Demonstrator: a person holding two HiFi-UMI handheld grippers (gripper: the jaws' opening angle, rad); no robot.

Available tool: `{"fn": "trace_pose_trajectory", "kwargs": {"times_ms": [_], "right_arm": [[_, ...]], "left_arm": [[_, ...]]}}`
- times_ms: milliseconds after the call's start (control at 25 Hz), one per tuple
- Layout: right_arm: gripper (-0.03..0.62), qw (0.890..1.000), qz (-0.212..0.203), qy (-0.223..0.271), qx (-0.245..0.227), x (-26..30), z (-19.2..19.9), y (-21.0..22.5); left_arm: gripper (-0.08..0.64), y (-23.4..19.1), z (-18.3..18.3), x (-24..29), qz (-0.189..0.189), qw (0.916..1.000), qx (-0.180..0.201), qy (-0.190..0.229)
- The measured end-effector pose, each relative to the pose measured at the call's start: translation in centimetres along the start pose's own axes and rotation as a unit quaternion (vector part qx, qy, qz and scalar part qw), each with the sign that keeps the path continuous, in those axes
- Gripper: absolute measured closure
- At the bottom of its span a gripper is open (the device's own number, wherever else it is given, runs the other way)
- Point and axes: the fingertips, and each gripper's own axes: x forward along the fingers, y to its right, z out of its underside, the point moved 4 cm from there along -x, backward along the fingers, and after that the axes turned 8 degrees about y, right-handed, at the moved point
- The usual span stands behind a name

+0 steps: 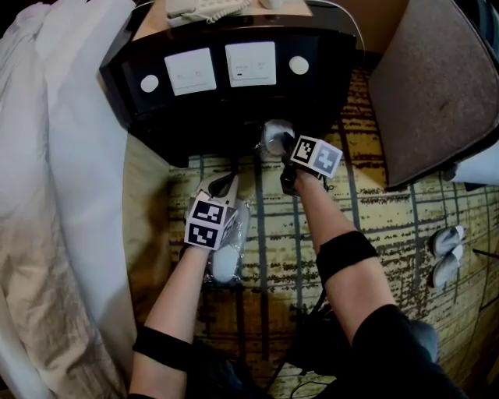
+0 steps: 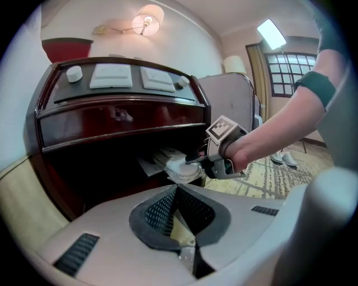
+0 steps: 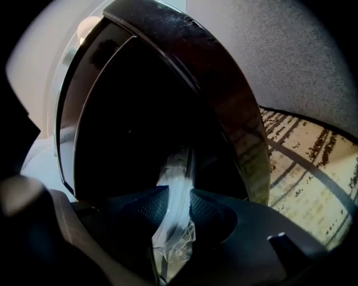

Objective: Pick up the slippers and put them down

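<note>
My right gripper (image 1: 279,144) is shut on a white slipper in clear plastic (image 1: 273,134), held edge-on at the dark opening under the nightstand (image 1: 234,101). In the right gripper view the slipper (image 3: 174,184) runs between the pads. The left gripper view shows that right gripper (image 2: 197,159) with its slipper (image 2: 180,168) in front of the nightstand's lower shelf. My left gripper (image 1: 226,187) is shut, with a crumple of clear plastic (image 2: 187,254) pinched at the base of its jaws. A second wrapped slipper (image 1: 224,263) hangs under it over the carpet.
A white bed (image 1: 54,195) runs along the left. A grey chair (image 1: 437,86) stands at the upper right. Another pair of slippers (image 1: 446,253) lies on the patterned carpet at the right. The nightstand top carries switch panels (image 1: 191,72) and a phone (image 1: 204,8).
</note>
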Motion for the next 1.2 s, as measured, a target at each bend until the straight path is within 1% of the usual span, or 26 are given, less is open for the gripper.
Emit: {"fn": "trace_pose_trajectory", "kwargs": {"times_ms": [80, 160, 280, 360, 400, 440, 560, 680, 840, 1000, 1120, 1200], "right_arm": [[0.452, 1.0, 0.005, 0.01, 0.003, 0.2, 0.0, 0.1], [0.44, 1.0, 0.016, 0.015, -0.001, 0.3, 0.0, 0.3], [0.409, 0.998, 0.047, 0.025, -0.016, 0.3, -0.4, 1.0], [0.364, 0.997, 0.062, 0.027, -0.031, 0.3, -0.5, 1.3], [0.332, 0.997, 0.067, 0.026, -0.039, 0.3, -0.5, 1.3], [0.286, 0.996, 0.068, 0.026, -0.048, 0.3, -0.5, 1.3], [0.264, 0.996, 0.058, 0.028, -0.062, 0.2, -0.4, 0.9], [0.262, 0.995, 0.05, 0.031, -0.075, -0.2, -0.7, 0.6], [0.264, 0.995, 0.05, 0.026, -0.079, -1.3, -0.7, 0.5], [0.277, 0.995, 0.051, 0.003, -0.085, -4.1, -0.8, -0.7], [0.345, 0.995, 0.051, -0.023, -0.088, -8.2, -1.3, -2.5], [0.426, 0.993, 0.057, -0.036, -0.1, -11.3, -2.6, -4.1]], "left_arm": [[0.56, -0.6, 0.5, -0.1, -0.01, 1.0, 0.0, 0.0], [0.56, -0.7, 0.6, -0.4, -0.014, 0.9999, -0.009, 0.001], [0.56, -1.1, 0.9, -0.4, -0.02, 0.9997, -0.011, 0.002], [0.56, -1.2, 1.2, -0.3, -0.02, 0.9997, -0.012, 0.001], [0.56, -1.1, 1.2, -0.3, -0.019, 0.9997, -0.013, 0.0], [0.56, -1.1, 1.3, -0.3, -0.018, 0.9997, -0.014, -0.001], [0.56, -0.8, 1.6, -0.2, -0.014, 0.9998, -0.017, -0.001], [0.56, -0.6, 1.8, -0.1, -0.01, 0.9998, -0.018, 0.0], [0.56, -0.2, 1.7, -0.6, -0.01, 0.9997, -0.024, -0.004], [0.56, 0.7, 0.0, -2.6, -0.014, 0.999, -0.038, -0.02], [0.56, 2.2, -3.2, -5.7, -0.008, 0.9979, -0.051, -0.039], [0.56, 2.7, -5.8, -8.0, -0.009, 0.9973, -0.054, -0.049]]}}
